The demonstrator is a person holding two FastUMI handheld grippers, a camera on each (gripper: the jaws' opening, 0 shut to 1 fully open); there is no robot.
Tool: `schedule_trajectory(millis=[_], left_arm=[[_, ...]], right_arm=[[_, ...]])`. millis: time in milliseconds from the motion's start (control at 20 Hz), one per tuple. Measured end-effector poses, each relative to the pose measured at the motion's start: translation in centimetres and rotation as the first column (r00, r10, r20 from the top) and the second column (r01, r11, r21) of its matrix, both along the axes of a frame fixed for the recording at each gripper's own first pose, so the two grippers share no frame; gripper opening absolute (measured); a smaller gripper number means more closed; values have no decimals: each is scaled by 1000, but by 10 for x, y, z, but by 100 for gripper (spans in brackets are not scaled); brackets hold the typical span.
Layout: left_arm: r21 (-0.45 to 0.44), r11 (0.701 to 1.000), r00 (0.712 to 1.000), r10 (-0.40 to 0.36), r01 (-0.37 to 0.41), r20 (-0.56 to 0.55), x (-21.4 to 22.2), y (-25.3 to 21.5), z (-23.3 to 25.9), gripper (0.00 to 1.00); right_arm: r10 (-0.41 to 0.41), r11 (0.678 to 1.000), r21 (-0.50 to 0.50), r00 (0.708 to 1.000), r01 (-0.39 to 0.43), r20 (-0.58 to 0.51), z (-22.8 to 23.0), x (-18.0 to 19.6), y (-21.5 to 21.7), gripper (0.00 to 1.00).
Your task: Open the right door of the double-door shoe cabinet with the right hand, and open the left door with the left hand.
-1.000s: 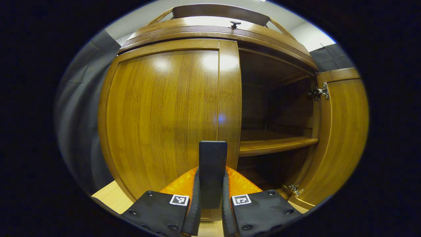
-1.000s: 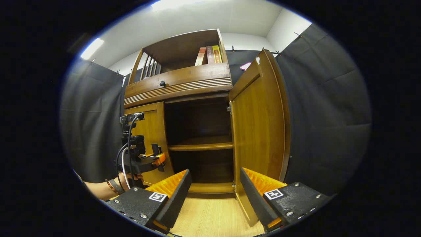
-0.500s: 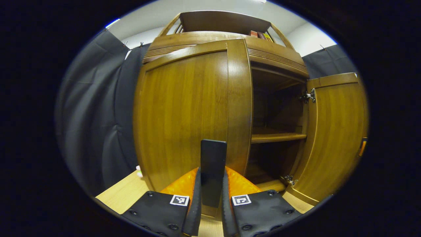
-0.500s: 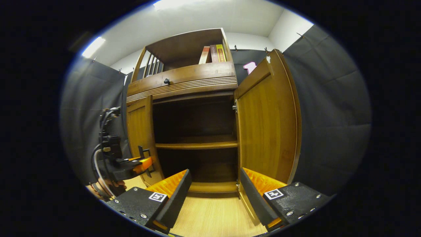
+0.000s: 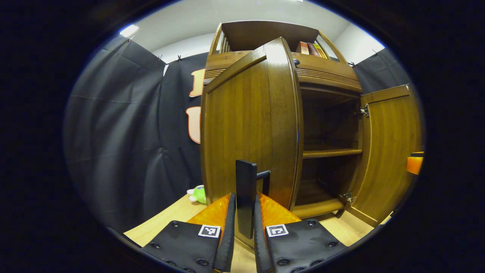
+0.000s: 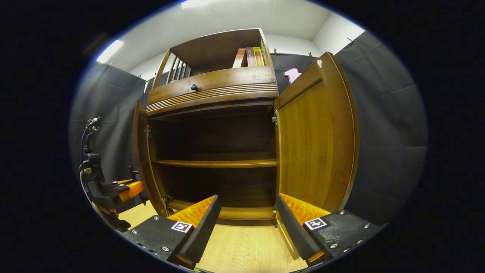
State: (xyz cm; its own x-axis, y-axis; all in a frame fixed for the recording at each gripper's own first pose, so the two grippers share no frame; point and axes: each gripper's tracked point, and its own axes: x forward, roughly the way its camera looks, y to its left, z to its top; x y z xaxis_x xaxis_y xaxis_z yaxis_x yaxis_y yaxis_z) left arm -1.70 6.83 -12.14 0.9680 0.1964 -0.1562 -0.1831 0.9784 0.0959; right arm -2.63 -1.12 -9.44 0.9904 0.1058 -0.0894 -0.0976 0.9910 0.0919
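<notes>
Left tool (image 5: pixel 244 212) level and pointing forward, fingers (image 5: pixel 227 235) closed narrow on the dark upright bar handle (image 5: pixel 245 197) of the brown wooden left door (image 5: pixel 246 129). Door swung well out from the brown wooden double-door shoe cabinet (image 6: pixel 216 91), seen edge-on in the right gripper view (image 6: pixel 142 151). In that view, left tool (image 6: pixel 127 187) low at the far left, just beside the door's outer edge, cables rising above it. Right tool (image 6: pixel 246 220) spread wide and holding nothing, aimed at the cabinet's dark interior, hovering low over the light wooden tabletop (image 6: pixel 242 250). Brown wooden right door (image 6: pixel 314 140) standing wide open, inner face shown, just beyond the right finger (image 6: pixel 293 223). Middle shelf (image 6: pixel 216 163) bare. Small green toy (image 5: pixel 197 194) on the tabletop left of the left door.
</notes>
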Motion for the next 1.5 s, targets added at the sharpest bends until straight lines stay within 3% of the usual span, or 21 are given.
schedule_trajectory(millis=[450, 500, 650, 750, 800, 950, 1150, 1300, 1350, 1400, 1450, 1500], left_arm=[[52, 994, 995, 95, -97, 41, -32, 58, 14, 29], [69, 993, 994, 95, -99, 52, -33, 68, 17, 25], [23, 1000, 999, 5, -6, 41, -36, 78, 17, 13], [-4, 998, 998, -64, 64, 5, -34, 89, 10, 16], [5, 994, 994, -106, 106, -13, -35, 93, 7, 12], [68, 980, 982, -187, 189, -31, -34, 107, 9, 15], [93, 939, 943, -326, 331, -70, -37, 132, 8, 20], [10, 934, 932, -355, 356, -73, -36, 164, 6, 16], [-15, 930, 928, -369, 368, -61, -34, 172, 7, 19], [-34, 924, 922, -382, 381, -55, -32, 177, 7, 13], [-51, 917, 916, -398, 396, -55, -31, 182, 6, 19], [-57, 912, 911, -409, 406, -57, -30, 186, 6, 13]], right_arm=[[30, 999, -30, 1000, -30, -4, -7, 4, 21, 92], [35, 999, -32, 999, -35, -5, -9, 4, 25, 92], [54, 998, -42, 999, -54, -6, -9, 9, 37, 92], [64, 997, -44, 998, -64, -1, -8, 12, 46, 92], [67, 997, -42, 998, -67, 2, -7, 12, 50, 92], [75, 996, -47, 997, -75, 6, -7, 12, 62, 92], [73, 996, -46, 997, -72, 5, -10, 10, 71, 92], [62, 998, -25, 998, -62, 1, -14, 11, 78, 92], [59, 998, -17, 998, -59, -1, -14, 11, 80, 92], [57, 998, -9, 998, -57, -2, -14, 10, 82, 92], [60, 998, -1, 998, -60, -5, -14, 10, 84, 92], [65, 998, 3, 998, -65, -8, -13, 9, 87, 92]])
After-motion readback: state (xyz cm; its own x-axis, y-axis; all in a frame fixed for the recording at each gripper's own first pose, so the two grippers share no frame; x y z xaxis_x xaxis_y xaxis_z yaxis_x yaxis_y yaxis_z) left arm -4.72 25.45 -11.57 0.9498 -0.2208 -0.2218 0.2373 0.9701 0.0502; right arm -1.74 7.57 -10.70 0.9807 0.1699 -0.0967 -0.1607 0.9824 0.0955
